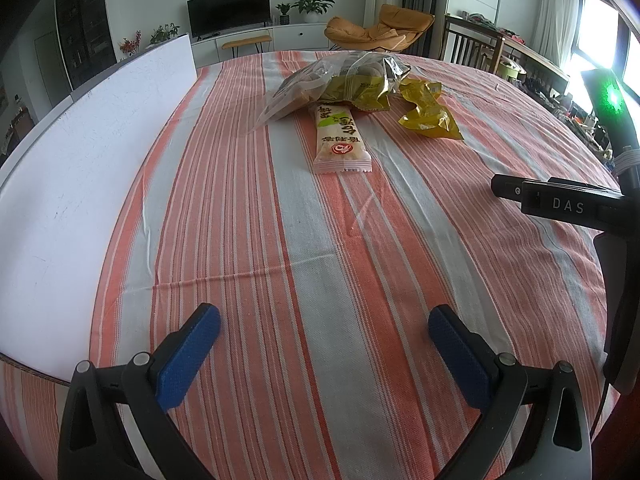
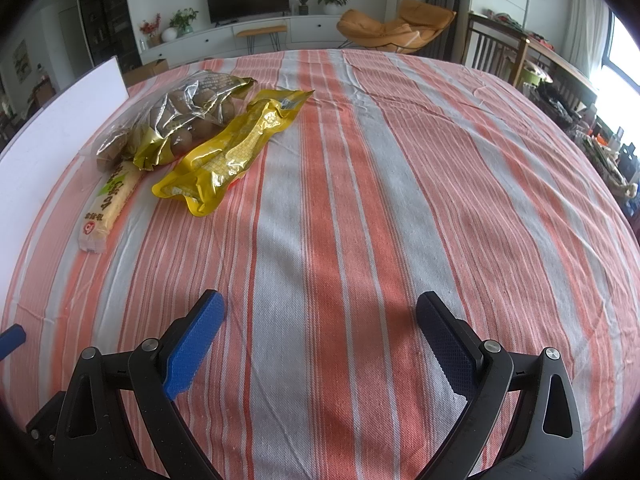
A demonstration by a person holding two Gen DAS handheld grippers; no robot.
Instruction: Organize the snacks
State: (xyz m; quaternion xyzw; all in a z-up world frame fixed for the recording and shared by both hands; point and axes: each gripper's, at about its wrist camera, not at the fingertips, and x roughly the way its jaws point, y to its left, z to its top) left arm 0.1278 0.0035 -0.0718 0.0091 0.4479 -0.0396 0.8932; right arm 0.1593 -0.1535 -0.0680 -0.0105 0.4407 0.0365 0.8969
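Note:
Three snacks lie together on the striped tablecloth (image 1: 320, 240). A pink-and-cream snack bar (image 1: 340, 138) lies nearest, also in the right wrist view (image 2: 106, 204). A clear bag of brown round snacks (image 1: 332, 84) sits behind it, also in the right wrist view (image 2: 180, 120). A yellow foil pouch (image 1: 428, 112) lies to the right of both, also in the right wrist view (image 2: 232, 152). My left gripper (image 1: 324, 320) is open and empty, well short of the snacks. My right gripper (image 2: 320, 308) is open and empty, to the right of the snacks.
A white board (image 1: 92, 168) stands along the left side of the table, also in the right wrist view (image 2: 52, 132). The right gripper's black body (image 1: 560, 200) shows at the right edge of the left wrist view. A wooden chair (image 2: 496, 52) stands past the far right table edge.

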